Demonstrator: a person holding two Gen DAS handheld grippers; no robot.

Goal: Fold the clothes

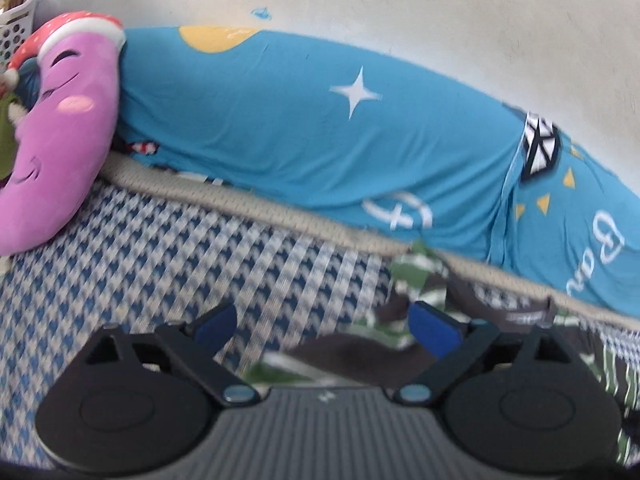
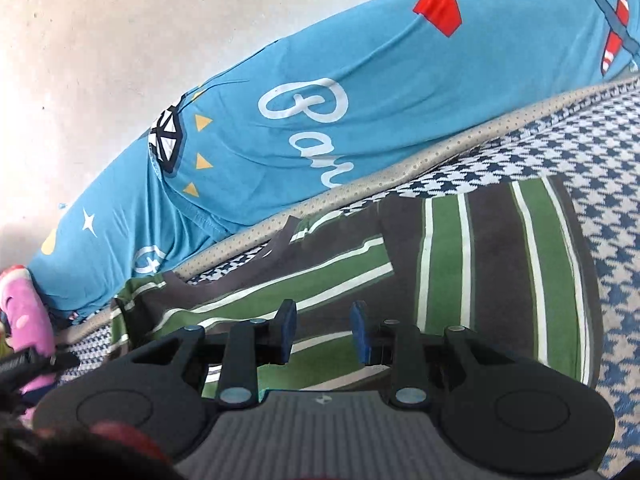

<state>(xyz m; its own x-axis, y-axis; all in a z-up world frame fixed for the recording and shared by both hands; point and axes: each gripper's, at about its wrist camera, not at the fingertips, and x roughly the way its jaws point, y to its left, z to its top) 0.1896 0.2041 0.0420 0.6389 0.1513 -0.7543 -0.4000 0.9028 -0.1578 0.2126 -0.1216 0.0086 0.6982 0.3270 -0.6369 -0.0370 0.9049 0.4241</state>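
A shirt (image 2: pixel 480 248) striped in green, dark grey and white lies spread on the houndstooth bed cover (image 2: pixel 624 248). In the right wrist view it fills the middle, one part folded over at the left. My right gripper (image 2: pixel 323 334) hovers over it, jaws a narrow gap apart, and only the flat fabric below shows between the blue pads. In the left wrist view a bunched edge of the shirt (image 1: pixel 416 276) shows at the lower right. My left gripper (image 1: pixel 324 326) stands wide open over that edge and the cover (image 1: pixel 160 248), holding nothing.
A long blue printed bolster (image 1: pixel 300 120) (image 2: pixel 360 80) lies along the bed's far edge against a pale wall. A purple plush toy (image 1: pixel 68 128) sits at the left end, with a white perforated basket (image 1: pixel 20 20) behind it.
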